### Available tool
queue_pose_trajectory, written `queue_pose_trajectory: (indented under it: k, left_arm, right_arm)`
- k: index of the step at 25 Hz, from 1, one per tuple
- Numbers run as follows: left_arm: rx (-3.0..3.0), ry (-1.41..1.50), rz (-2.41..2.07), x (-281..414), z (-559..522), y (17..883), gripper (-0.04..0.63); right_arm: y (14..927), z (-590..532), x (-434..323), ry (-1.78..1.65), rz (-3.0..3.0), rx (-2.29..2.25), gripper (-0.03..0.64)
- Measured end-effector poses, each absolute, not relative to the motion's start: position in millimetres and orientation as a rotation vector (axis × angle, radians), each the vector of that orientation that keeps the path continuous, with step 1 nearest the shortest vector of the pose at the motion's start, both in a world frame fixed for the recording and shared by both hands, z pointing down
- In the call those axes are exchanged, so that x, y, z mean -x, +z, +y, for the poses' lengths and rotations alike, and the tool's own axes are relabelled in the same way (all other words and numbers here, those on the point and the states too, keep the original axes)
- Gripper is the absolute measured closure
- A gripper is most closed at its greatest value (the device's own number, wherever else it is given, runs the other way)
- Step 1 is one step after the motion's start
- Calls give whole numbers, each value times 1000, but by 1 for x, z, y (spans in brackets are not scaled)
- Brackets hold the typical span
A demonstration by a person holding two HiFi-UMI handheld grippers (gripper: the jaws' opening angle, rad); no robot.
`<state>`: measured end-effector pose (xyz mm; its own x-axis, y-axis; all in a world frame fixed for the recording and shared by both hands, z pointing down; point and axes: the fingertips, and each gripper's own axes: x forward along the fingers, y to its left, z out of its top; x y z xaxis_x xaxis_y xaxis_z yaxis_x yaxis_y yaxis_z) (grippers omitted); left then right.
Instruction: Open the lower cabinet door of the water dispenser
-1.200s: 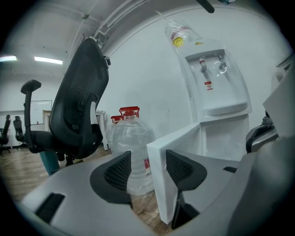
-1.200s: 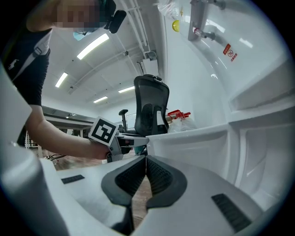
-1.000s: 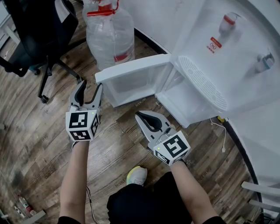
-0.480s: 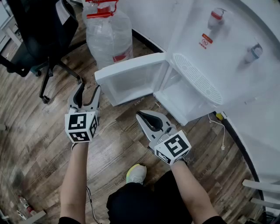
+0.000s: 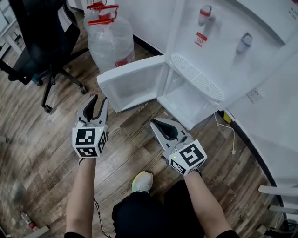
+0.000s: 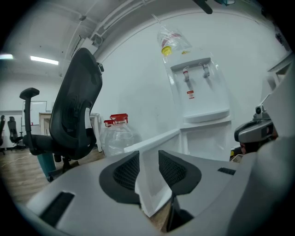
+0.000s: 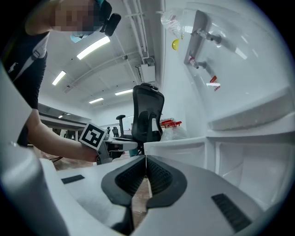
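The left gripper (image 6: 148, 165) has its jaws apart, though they have just been closing, and nothing stands between the pads; the white edge seen through the gap is the lower cabinet door (image 5: 132, 80), which lies well beyond the tips. The right gripper (image 7: 145, 159) has its jaws together, the tips meeting with only floor showing under them, and it holds nothing. From the head view both grippers hover over the wooden floor (image 5: 44, 153), side by side and apart from one another, each pointing toward the water dispenser (image 5: 228, 60) and neither touching it. The lower cabinet door already stands open, swung out to the left on its hinge so that its inner face shows, with its free edge nearest the left gripper. Behind it the lower compartment (image 5: 186, 98) is exposed, white inside, just ahead of the right gripper's tips. Above the compartment sits the slotted drip tray (image 5: 195, 78), and higher on the dispenser's front are two taps, a red one (image 5: 205, 13) and a blue one (image 5: 245, 42). Left of the dispenser a large clear water bottle (image 5: 111, 44) with a red cap stands on the floor against the wall, and a black office chair (image 5: 37, 35) stands further left. A thin cable (image 5: 227, 132) trails on the floor at the dispenser's right side.
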<state>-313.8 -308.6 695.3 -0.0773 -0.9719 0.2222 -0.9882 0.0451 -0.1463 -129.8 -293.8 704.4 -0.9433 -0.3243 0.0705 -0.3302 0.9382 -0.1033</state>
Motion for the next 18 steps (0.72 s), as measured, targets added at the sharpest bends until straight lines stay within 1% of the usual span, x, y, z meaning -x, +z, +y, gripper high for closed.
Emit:
queue_pose_trajectory:
  k: [4,10,18]
  left_arm:
    - [-2162,385,-2152,279,-301,690,503]
    - [-2309,374,-1996,211,-294,684,512]
    - [-2497,371,-1782,126,-293,667,580]
  right_arm:
    - [695,-286,108,164,-3044,-555,592]
    - [674,-274,62,147,-3064,-640,592]
    - [668,-275,-19,185,-3039,-854,592]
